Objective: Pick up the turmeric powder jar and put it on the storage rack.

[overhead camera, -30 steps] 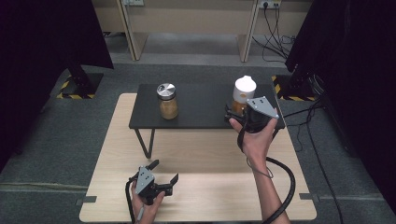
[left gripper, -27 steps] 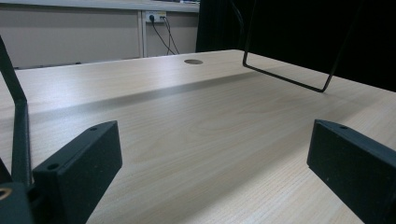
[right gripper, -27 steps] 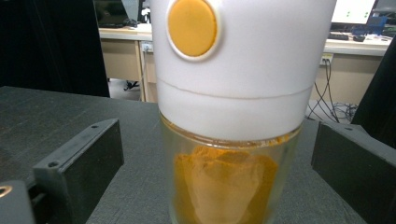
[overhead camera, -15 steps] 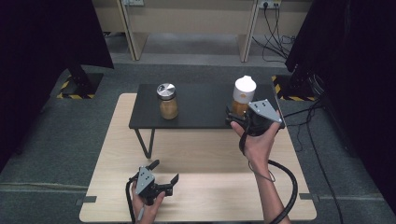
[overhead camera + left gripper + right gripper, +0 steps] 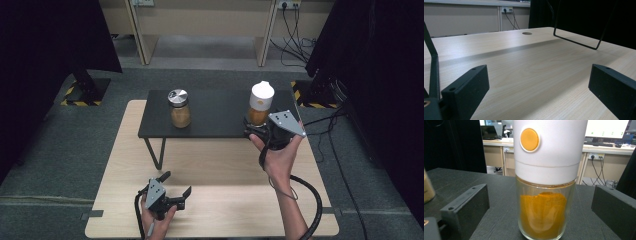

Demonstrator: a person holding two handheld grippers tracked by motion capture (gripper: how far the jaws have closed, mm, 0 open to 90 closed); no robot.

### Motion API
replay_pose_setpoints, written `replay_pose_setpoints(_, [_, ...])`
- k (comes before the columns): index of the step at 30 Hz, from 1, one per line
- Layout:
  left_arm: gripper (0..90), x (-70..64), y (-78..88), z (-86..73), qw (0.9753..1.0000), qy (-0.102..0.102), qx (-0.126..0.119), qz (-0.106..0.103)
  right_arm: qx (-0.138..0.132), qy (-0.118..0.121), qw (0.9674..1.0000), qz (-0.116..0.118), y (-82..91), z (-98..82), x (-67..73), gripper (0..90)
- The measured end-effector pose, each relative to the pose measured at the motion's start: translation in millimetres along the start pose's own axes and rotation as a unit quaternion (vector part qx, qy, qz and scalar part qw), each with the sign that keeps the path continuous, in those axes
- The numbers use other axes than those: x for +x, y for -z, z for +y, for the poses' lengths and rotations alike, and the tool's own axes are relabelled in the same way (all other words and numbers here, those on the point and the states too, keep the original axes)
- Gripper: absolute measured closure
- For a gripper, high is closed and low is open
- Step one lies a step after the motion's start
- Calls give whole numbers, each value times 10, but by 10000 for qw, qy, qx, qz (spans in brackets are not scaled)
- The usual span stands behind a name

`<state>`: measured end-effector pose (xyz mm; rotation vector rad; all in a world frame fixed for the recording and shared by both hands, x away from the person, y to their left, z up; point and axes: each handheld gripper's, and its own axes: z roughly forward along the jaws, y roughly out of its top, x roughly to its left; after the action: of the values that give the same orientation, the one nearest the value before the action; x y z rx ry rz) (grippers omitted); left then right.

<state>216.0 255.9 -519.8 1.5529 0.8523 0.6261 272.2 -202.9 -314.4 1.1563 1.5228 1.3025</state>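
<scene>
At 2 o'clock on the black shelf [image 5: 210,120], right gripper [image 5: 256,131] gapes around white-capped spice grinder [image 5: 260,104], grasp pending; left gripper [image 5: 175,192] released, idle.

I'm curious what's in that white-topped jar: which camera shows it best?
The right gripper view: the white-topped jar stands close between the open jaws, orange powder plain through the glass. The high view shows it small, beside the right gripper.

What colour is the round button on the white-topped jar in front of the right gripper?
Orange, set in the white top of the jar. It shows best in the right gripper view.
</scene>
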Motion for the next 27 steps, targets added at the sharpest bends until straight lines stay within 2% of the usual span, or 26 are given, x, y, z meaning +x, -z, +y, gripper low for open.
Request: replay_pose_setpoints(27, [23, 0, -2, 1, 10000, -7, 2, -14, -80, 0, 9999, 68, 198, -184, -56, 16])
